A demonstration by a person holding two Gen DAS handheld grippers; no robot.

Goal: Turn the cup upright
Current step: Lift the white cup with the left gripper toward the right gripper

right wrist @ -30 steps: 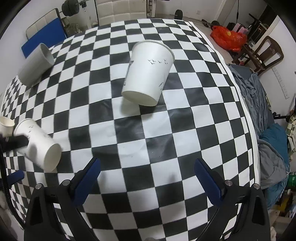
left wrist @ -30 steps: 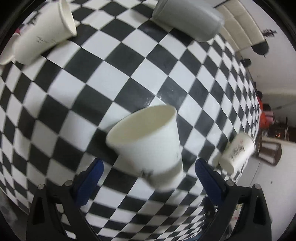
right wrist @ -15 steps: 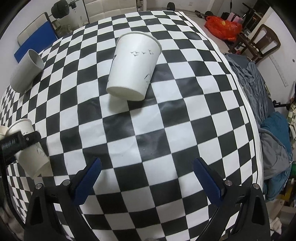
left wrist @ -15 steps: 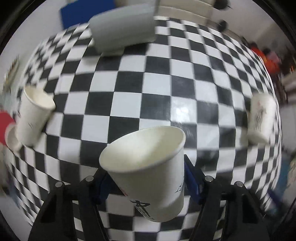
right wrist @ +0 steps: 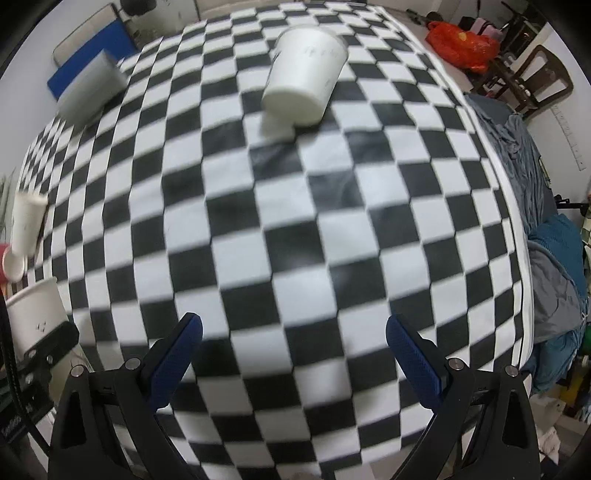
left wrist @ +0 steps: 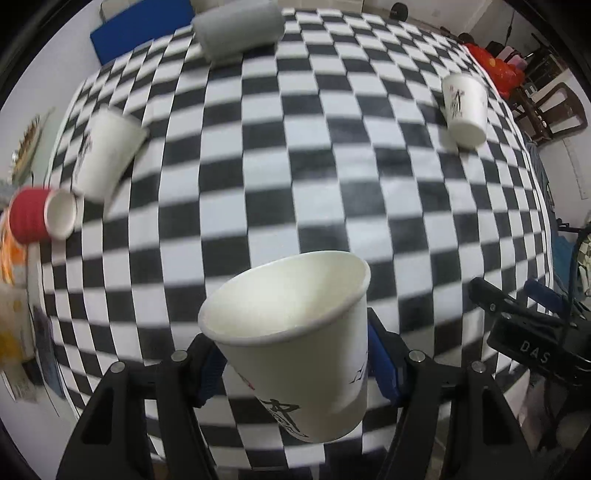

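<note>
My left gripper (left wrist: 295,365) is shut on a white paper cup (left wrist: 295,343) and holds it above the checkered table (left wrist: 314,184), mouth up and tilted away. The same cup (right wrist: 35,317) shows at the left edge of the right wrist view. My right gripper (right wrist: 293,350) is open and empty over the table's near side. It also shows at the right edge of the left wrist view (left wrist: 532,317). Another white paper cup (right wrist: 303,74) lies on its side at the far middle, base toward me.
A grey cup (left wrist: 236,29) lies on its side at the far edge. A white cup (left wrist: 107,155) and a red cup (left wrist: 40,218) lie at the left. A chair (right wrist: 535,81) and orange bag (right wrist: 461,44) stand beyond the table. Blue-grey cloth (right wrist: 554,277) lies at the right.
My left gripper closed on the white cup, lifted it and turned it mouth up while swinging round to face along the table. My right gripper drew back a little and stayed open.
</note>
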